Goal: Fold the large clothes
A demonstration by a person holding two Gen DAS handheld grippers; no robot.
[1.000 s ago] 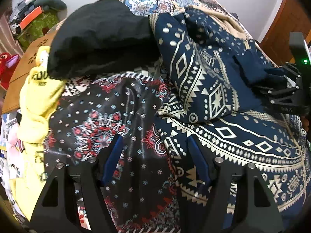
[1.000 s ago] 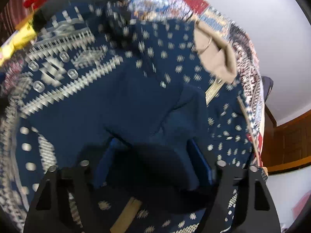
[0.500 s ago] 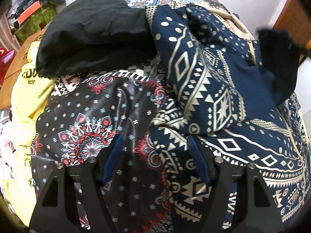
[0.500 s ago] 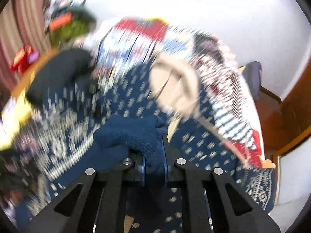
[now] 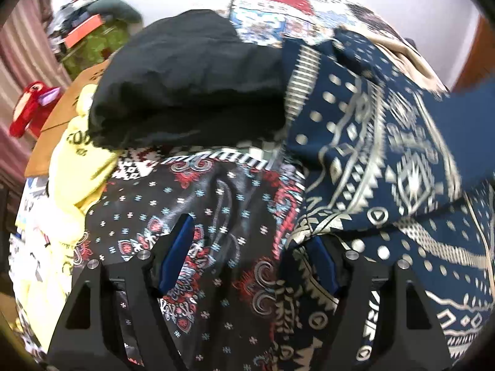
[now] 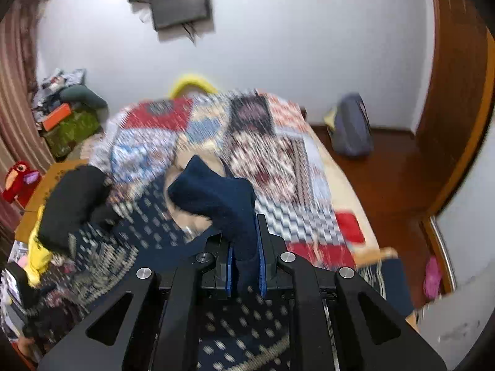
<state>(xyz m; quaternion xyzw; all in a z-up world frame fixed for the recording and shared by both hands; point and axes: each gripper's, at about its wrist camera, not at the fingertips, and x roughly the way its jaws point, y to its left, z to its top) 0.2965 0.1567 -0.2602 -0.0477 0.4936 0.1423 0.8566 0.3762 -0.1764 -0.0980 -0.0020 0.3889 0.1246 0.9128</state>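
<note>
A navy hooded garment with a cream geometric print point(image 5: 386, 160) lies spread on the bed, at the right in the left wrist view. My right gripper point(image 6: 244, 266) is shut on its plain navy cuff point(image 6: 222, 198) and holds it lifted above the bed; the patterned body point(image 6: 148, 235) hangs below. The lifted sleeve shows blurred at the right edge of the left wrist view point(image 5: 464, 123). My left gripper point(image 5: 250, 262) is open and empty, low over a black cloth with red and blue print point(image 5: 216, 216), its right finger by the navy garment's edge.
A black garment point(image 5: 191, 74) and a yellow one point(image 5: 77, 167) lie at the left of the bed. A patchwork quilt point(image 6: 278, 160) covers the bed. Boxes and a red toy point(image 6: 18, 179) sit at the left, a grey bag point(image 6: 352, 130) on the wooden floor at right.
My right gripper closed on the navy cuff and raised it high, tilting up towards the wall. My left gripper moved forward and lower over the printed cloth.
</note>
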